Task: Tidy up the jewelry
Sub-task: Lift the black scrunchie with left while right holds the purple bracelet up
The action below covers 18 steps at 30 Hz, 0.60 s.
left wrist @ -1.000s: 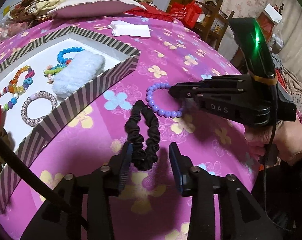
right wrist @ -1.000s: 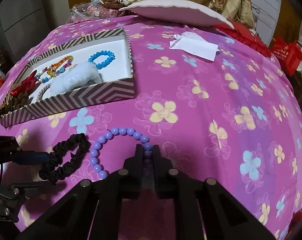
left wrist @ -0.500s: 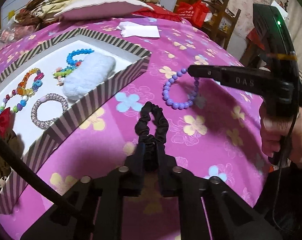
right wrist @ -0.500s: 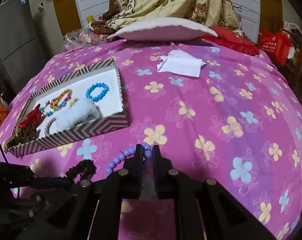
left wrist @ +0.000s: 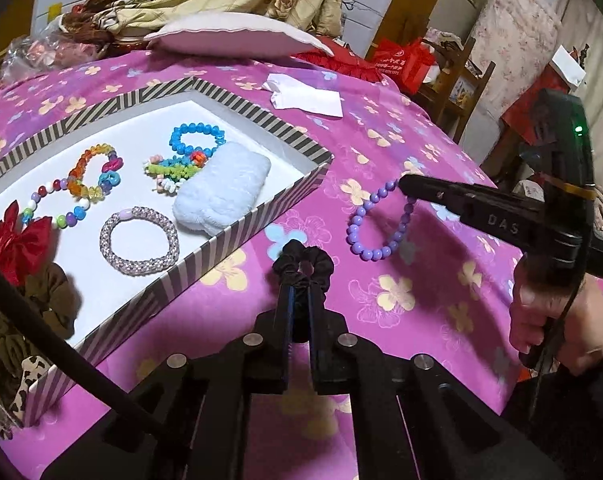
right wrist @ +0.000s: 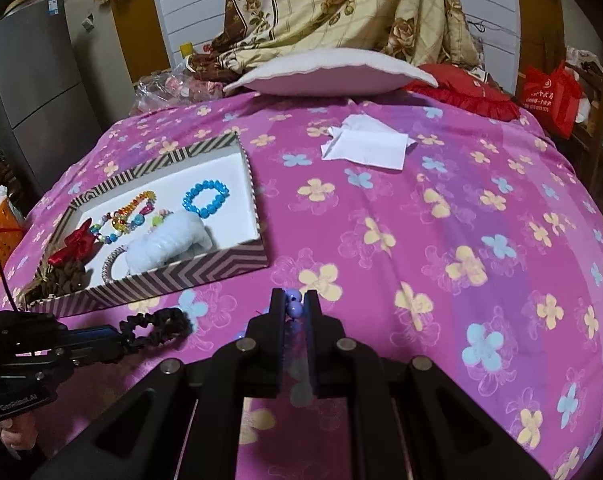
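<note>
My left gripper is shut on a black scrunchie and holds it above the pink flowered cloth, just right of the striped box. The scrunchie also shows in the right wrist view. My right gripper is shut on a purple bead bracelet, which hangs from it in the left wrist view. The box holds a blue bracelet, multicoloured bead bracelets, a silver-lilac bangle, a pale blue fluffy piece and a red bow.
A folded white paper lies on the cloth beyond the box. A white pillow and a red cushion sit at the far edge. A wooden chair and a red bag stand to the right.
The left gripper closed on the black scrunchie and lifted it. The right gripper lifted the purple bracelet off the cloth; both have risen.
</note>
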### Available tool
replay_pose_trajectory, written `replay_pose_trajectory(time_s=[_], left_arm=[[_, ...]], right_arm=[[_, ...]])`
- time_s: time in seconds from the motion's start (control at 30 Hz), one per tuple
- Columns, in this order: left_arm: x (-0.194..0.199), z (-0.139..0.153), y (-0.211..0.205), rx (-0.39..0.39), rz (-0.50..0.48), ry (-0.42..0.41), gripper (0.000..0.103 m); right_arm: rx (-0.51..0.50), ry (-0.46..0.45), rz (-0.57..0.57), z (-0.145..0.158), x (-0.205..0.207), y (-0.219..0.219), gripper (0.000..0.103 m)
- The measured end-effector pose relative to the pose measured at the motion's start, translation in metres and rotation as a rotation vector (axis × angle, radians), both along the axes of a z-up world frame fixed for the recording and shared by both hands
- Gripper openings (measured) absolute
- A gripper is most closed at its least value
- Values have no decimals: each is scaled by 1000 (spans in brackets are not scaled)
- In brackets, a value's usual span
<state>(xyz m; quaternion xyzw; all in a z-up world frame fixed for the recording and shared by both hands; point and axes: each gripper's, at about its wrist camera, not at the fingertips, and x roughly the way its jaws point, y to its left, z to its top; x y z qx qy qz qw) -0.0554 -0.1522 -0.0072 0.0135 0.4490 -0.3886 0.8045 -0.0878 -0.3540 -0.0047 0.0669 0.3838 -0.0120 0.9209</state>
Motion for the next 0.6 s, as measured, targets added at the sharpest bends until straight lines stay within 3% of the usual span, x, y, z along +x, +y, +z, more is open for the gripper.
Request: replay_pose_trajectory(time_s=[0.37,0.6], left_arm=[[-5,29,18,-119,6,-43,0],[-4,31,21,-119,19,-46,0]], right_arm=[[15,-103,-4,22,-11,7,9],[6,-94,-3,20,-11,11,9]])
